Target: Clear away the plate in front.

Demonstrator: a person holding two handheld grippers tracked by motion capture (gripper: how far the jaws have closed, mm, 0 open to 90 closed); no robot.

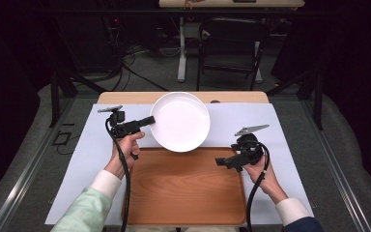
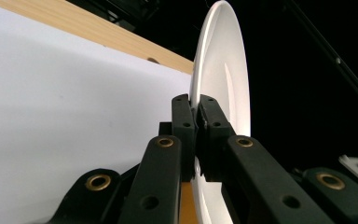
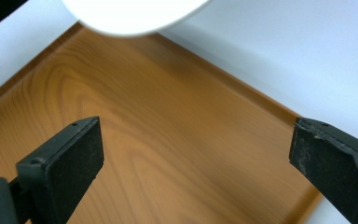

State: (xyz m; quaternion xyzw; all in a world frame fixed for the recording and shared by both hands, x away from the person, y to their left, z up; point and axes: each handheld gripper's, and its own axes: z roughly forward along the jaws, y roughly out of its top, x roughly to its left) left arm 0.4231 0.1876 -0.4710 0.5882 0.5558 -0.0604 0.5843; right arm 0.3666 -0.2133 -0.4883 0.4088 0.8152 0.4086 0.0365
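Support: a table (image 1: 125, 97) with a light wooden top, seen as a bare strip along the far edge.
Covering: a white sheet (image 1: 92, 159) is laid flat over most of the tabletop, up to the near edge.
Item on sheet: a brown wooden tray (image 1: 183, 193) with a raised rim is set at the near middle, its wood grain seen in the right gripper view (image 3: 168, 140).
Surroundings: grey floor (image 1: 24, 183) is seen on both sides of the table.
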